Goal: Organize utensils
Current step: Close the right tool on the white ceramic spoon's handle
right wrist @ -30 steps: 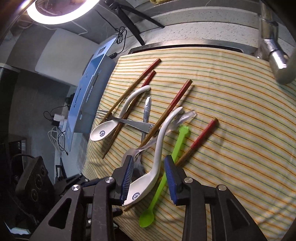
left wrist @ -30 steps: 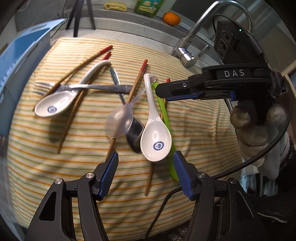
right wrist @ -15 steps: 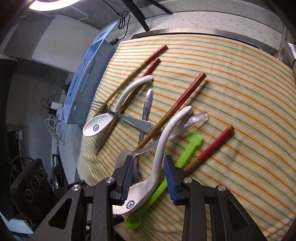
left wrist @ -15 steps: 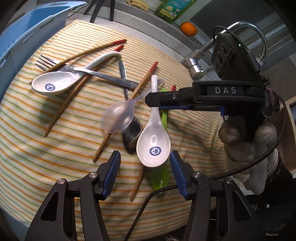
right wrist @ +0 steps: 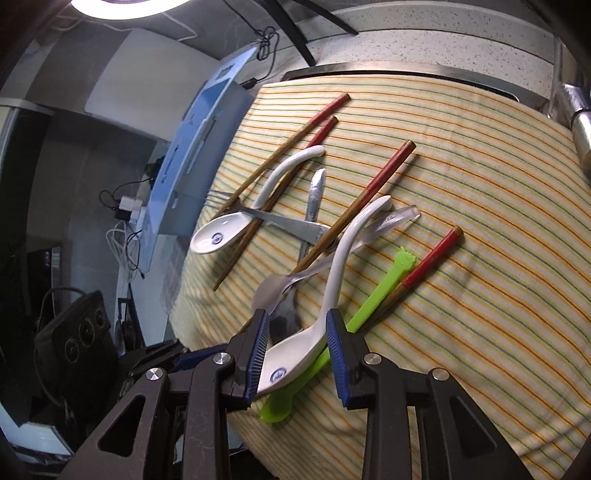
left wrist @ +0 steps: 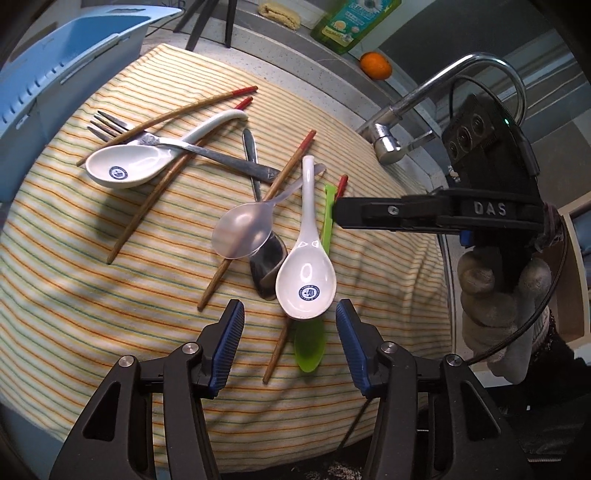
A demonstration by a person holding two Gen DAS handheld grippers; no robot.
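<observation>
Utensils lie heaped on a striped cloth (left wrist: 92,295). A white ceramic spoon (left wrist: 306,280) lies over a green plastic spoon (left wrist: 309,347), beside a clear plastic spoon (left wrist: 242,234) and a metal spoon (left wrist: 267,269). A second white spoon (left wrist: 127,166), a fork (left wrist: 110,125) and several red-tipped chopsticks (left wrist: 291,166) lie further back. My left gripper (left wrist: 290,343) is open just in front of the white spoon's bowl. My right gripper (right wrist: 297,356) is open, its jaws either side of the white spoon (right wrist: 295,354), over the green spoon (right wrist: 280,406). It shows side-on in the left wrist view (left wrist: 338,218).
A blue rack (left wrist: 55,74) stands left of the cloth. A faucet (left wrist: 443,99) rises at the back right, with a soap bottle (left wrist: 351,22), an orange (left wrist: 375,66) and a sponge (left wrist: 280,14) on the ledge behind. The cloth's front edge drops off near my left gripper.
My left gripper has drawn back and up from the pile. My right gripper has pulled back to the right and has opened wider around the white spoon.
</observation>
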